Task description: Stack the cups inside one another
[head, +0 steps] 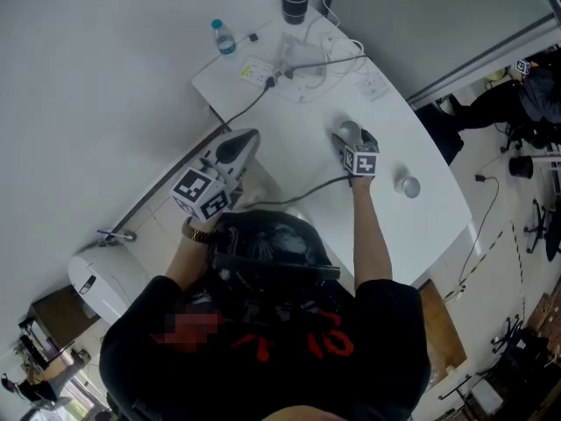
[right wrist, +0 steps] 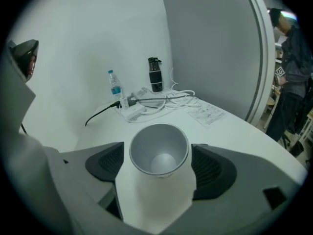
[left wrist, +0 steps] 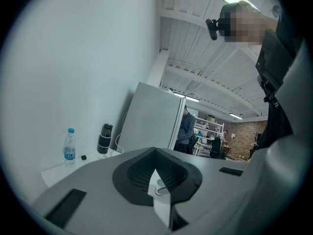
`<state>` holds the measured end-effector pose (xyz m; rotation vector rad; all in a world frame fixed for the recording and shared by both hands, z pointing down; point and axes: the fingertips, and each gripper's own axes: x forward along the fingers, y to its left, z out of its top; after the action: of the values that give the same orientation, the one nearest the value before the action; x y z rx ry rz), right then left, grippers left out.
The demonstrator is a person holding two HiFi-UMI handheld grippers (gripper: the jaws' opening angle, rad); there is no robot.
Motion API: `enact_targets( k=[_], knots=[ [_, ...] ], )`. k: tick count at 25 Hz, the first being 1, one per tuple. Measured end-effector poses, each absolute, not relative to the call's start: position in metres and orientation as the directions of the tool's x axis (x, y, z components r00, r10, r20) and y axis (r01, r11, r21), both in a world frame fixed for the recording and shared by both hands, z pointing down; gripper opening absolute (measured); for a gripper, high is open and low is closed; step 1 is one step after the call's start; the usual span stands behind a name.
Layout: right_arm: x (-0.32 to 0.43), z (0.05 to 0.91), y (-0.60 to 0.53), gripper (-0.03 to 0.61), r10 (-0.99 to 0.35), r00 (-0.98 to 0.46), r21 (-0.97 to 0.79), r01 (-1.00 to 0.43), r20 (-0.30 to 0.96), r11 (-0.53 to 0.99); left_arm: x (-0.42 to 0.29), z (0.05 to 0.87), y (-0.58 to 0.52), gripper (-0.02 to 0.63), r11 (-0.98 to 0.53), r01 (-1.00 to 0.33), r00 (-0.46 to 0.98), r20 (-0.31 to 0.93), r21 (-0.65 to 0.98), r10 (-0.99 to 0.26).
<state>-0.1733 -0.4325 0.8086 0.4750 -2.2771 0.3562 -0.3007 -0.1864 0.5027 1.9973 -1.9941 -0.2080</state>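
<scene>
Right hand-held gripper [right wrist: 159, 166]: jaws wide, straddling an upright grey cup [right wrist: 159, 148] on the white surface [right wrist: 234, 126], pads not pressing. Second cup [head: 408, 185] stands apart, nearer the edge. Left hand-held gripper [left wrist: 157, 174]: pinched closed, empty. Bottle [right wrist: 115, 89], flask [right wrist: 155, 75], power strip [right wrist: 134, 110] at the far end, not obstructing.

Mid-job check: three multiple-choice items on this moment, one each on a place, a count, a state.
1. The free cup stands: A. on the table, right of the right claw; B. on the floor; C. on a chair.
2. Cups in view: A. one; B. two; C. four.
3. The right claw is: A. shut on a cup; B. open around an upright cup; C. open and empty.
Key: A, it sits on the table; B, one between the jaws, one free; B, pads clear its rim.
</scene>
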Motion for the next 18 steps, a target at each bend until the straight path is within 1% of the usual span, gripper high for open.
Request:
enact_targets(
  k=[2,4,7,12,18],
  knots=[
    [-0.177,0.806,-0.443,0.386,-0.258,-0.624,-0.094,-0.473,0.738,0.876,-0.306,0.5,-0.19,0.011,0.014,-0.948,0.023,0.114,0.318,-0.993],
    [-0.182,0.804,-0.444,0.382,-0.291,-0.616,-0.085,-0.507,0.732,0.858,-0.312,0.498,-0.188,0.011,0.01,-0.948,0.026,0.109,0.317,-0.994],
    [-0.186,0.804,-0.433,0.38,-0.305,-0.619,-0.093,-0.525,0.723,0.846,-0.317,0.498,-0.18,0.011,0.013,-0.949,0.023,0.11,0.316,-0.994],
    [-0.172,0.805,-0.425,0.38,-0.328,-0.635,-0.109,-0.547,0.699,0.83,-0.313,0.501,-0.181,0.011,-0.003,-0.947,0.04,0.112,0.321,-0.993],
    [-0.147,0.789,-0.397,0.38,-0.36,-0.653,-0.12,-0.57,0.666,0.813,-0.304,0.506,-0.187,0.011,-0.055,-0.942,0.097,0.11,0.331,-0.989]
  ],
)
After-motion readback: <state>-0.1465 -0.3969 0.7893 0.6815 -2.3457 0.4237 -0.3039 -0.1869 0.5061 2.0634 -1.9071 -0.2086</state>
